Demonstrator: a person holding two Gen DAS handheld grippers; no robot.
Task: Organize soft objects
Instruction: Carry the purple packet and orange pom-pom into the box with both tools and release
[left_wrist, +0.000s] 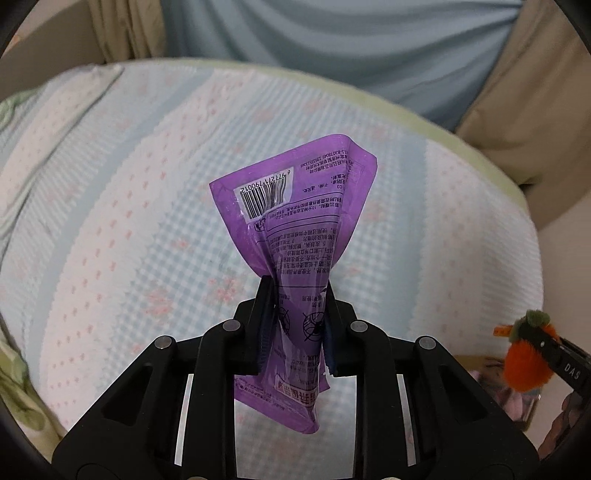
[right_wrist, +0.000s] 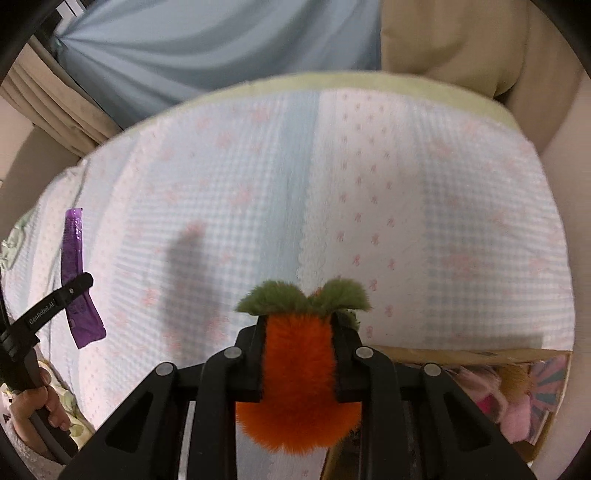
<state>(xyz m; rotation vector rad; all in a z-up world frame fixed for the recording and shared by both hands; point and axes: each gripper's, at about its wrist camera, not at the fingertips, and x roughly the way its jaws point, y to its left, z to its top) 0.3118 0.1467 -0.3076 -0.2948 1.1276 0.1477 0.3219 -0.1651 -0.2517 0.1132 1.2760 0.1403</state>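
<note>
My left gripper (left_wrist: 295, 291) is shut on a crumpled purple plastic packet (left_wrist: 291, 206) with a barcode and holds it above the bed. The packet also shows edge-on at the left of the right wrist view (right_wrist: 75, 266), clamped by the left gripper (right_wrist: 79, 282). My right gripper (right_wrist: 298, 321) is shut on an orange plush carrot (right_wrist: 297, 373) with green leaves and holds it above the bed. The carrot shows at the right edge of the left wrist view (left_wrist: 524, 365), held by the right gripper (left_wrist: 532, 336).
A bed with a light blue and white checked quilt (right_wrist: 332, 184) fills both views. A cardboard box (right_wrist: 461, 356) holding pink plush items stands at the lower right. Blue and beige curtains (left_wrist: 332, 44) hang behind the bed.
</note>
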